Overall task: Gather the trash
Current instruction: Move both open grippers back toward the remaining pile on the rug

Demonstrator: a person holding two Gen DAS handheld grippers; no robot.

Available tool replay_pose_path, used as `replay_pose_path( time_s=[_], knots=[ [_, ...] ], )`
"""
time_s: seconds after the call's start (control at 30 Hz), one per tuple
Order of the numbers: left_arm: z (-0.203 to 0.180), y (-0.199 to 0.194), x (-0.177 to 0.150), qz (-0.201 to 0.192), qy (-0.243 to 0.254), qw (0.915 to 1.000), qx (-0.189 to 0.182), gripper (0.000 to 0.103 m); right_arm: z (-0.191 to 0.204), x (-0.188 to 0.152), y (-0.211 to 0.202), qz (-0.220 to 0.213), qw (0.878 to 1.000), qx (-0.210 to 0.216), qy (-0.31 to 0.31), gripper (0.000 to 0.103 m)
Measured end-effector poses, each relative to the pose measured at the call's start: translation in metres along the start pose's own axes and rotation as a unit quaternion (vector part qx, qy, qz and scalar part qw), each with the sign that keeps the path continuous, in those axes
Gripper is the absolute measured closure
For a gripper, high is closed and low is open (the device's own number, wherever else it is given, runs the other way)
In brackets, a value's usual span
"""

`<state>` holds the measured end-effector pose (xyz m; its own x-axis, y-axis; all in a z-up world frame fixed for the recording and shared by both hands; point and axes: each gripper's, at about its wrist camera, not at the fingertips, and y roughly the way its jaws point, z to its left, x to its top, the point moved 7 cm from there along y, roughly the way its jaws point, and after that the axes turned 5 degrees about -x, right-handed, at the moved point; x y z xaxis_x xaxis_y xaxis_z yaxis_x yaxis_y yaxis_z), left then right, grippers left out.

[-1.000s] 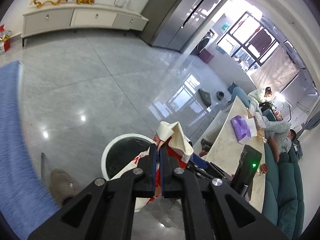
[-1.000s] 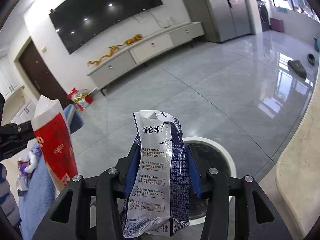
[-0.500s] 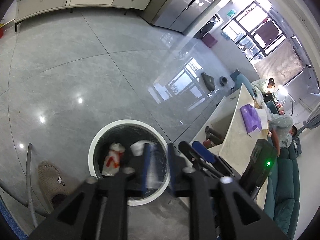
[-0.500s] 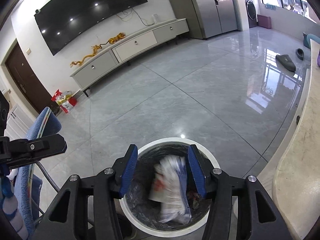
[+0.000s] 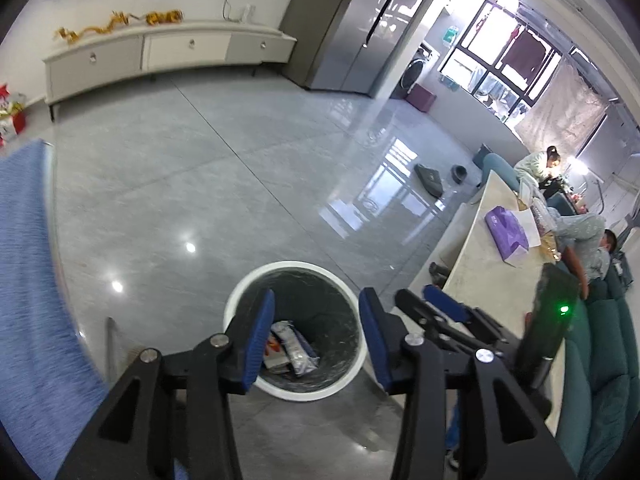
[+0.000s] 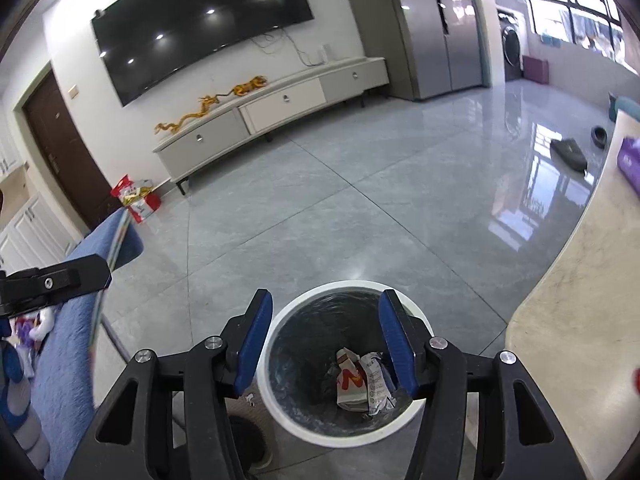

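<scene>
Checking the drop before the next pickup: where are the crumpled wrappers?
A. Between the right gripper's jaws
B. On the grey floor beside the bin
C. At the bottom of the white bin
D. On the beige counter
C: the wrappers lie inside the white bin, both grippers empty.

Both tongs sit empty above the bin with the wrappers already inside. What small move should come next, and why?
Probably lift both tongs away from the bin and turn toward the counter to look for more trash. The left tongs have just been opening and the right tongs too, with nothing between either pair. The red wrapper and the silver wrapper lie at the bin's bottom.
</scene>
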<state>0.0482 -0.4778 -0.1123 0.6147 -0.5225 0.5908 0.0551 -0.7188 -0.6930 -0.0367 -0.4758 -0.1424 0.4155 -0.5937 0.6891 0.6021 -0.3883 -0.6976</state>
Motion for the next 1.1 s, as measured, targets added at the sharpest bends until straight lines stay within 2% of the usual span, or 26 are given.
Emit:
replay_pose_path(
  time_s=[0.2,0.33,0.53,0.63,0.83,1.0,1.1],
  knots=[
    [0.012,-0.058,-0.015,-0.042,0.028,0.9959,0.075,0.061,0.024,-0.002,-0.037,-0.014,0.999,0.007,-0.037,0.048],
    [0.02,-0.109,-0.025,-0.092,0.043,0.9871,0.124,0.061,0.047,-0.001,-0.064,-0.026,0.998,0.021,-0.058,0.047],
    [0.029,-0.18,-0.042,-0.154,0.05,0.9753,0.15,0.061,0.081,-0.003,-0.096,-0.041,0.995,0.042,-0.086,0.046],
    [0.039,-0.209,-0.054,-0.166,0.043,0.9734,0.152,0.061,0.098,-0.006,-0.109,-0.046,0.993,0.055,-0.096,0.046],
    [0.063,-0.268,-0.072,-0.177,0.019,0.9755,0.129,0.061,0.131,-0.012,-0.134,-0.055,0.988,0.074,-0.122,0.044],
    [0.073,-0.325,-0.075,-0.192,0.003,0.9785,0.074,0.061,0.156,-0.021,-0.15,-0.059,0.984,0.09,-0.142,0.043],
    [0.093,-0.358,-0.08,-0.203,-0.027,0.9768,0.06,0.061,0.167,-0.028,-0.155,-0.056,0.982,0.099,-0.152,0.043]
  ],
)
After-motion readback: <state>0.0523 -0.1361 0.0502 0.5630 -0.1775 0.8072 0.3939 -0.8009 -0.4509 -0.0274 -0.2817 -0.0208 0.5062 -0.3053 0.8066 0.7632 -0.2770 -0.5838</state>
